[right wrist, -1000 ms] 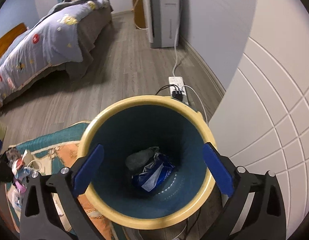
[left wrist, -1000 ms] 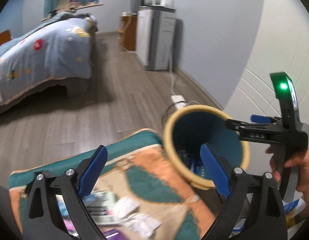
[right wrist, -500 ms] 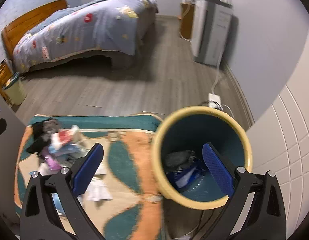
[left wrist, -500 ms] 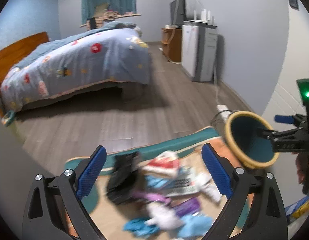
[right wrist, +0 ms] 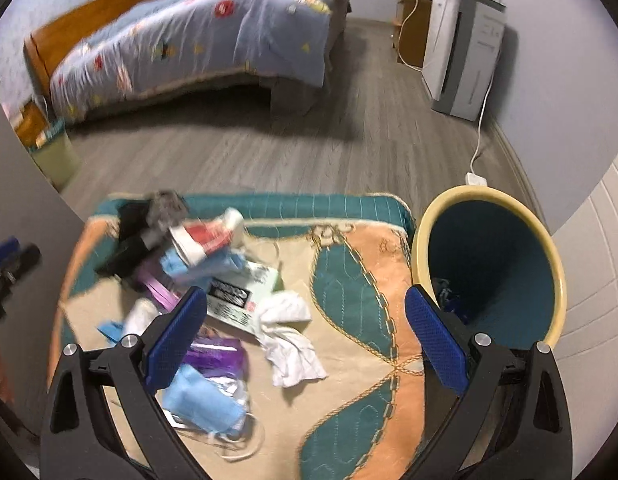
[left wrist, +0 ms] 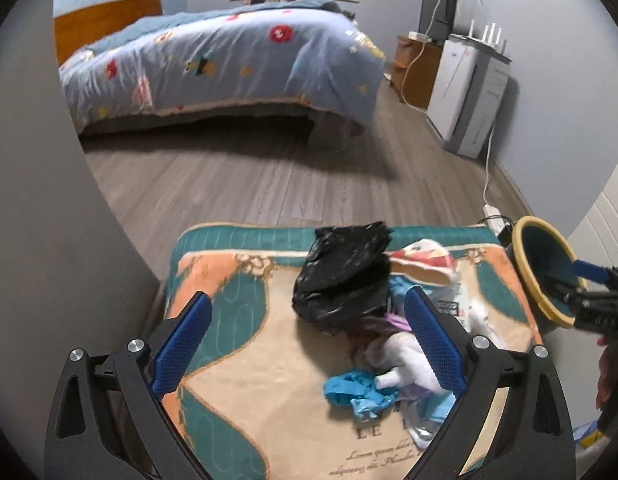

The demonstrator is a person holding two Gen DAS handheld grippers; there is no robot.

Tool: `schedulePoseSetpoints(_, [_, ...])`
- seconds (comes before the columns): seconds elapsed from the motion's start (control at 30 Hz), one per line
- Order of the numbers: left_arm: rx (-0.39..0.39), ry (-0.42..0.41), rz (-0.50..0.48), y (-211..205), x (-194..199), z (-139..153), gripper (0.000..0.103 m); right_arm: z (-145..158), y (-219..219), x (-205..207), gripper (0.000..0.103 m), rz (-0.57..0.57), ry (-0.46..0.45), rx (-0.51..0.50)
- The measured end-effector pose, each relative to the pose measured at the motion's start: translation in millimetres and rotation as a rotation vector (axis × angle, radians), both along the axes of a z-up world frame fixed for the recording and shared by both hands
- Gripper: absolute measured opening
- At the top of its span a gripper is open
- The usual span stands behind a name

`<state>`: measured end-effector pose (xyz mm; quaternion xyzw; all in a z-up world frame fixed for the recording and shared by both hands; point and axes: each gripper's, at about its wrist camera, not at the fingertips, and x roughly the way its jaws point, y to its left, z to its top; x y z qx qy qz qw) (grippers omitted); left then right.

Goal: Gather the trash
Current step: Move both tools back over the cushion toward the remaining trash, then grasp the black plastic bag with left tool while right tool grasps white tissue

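"LE" in dark letters on the rug (left wrist: pixel 245 396); smaller script beneath unreadable

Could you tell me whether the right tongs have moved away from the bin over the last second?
Yes: the right tongs swung left off the bin, now over the rug.

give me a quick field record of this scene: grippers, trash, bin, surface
left gripper: open, empty, over the rug
right gripper: open, empty, between the pile and the bin
surface: teal, orange and beige patterned rug on grey wood floor
trash pile: crumpled black plastic bag, white crumpled tissue, light blue face mask, purple wrapper, printed paper leaflet
bin: round teal bin with yellow rim, at the rug's right edge, some trash inside
background: bed with blue patterned quilt
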<state>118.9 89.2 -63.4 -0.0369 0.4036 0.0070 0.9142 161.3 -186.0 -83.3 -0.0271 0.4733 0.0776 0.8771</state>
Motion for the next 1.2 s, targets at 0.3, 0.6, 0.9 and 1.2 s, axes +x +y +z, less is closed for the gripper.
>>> schedulePoseSetpoints(0.3, [0.034, 0.062, -0.022, -4, 32, -37, 0.096, -44, 6, 9, 0.097, 0.048, 0.07, -0.047])
schedulePoseSetpoints(0.6, [0.124, 0.079, -0.172, -50, 62, -61, 0.096, -70, 16, 11, 0.097, 0.12, 0.121, -0.075])
schedulePoseSetpoints(0.9, [0.128, 0.129, -0.19, -58, 86, -79, 0.082, -92, 14, 10, 0.077, 0.16, 0.229, -0.045])
schedulePoseSetpoints(1.2, [0.142, 0.147, -0.213, -57, 83, -80, 0.026, -95, 22, 9, 0.02, 0.191, 0.263, -0.056])
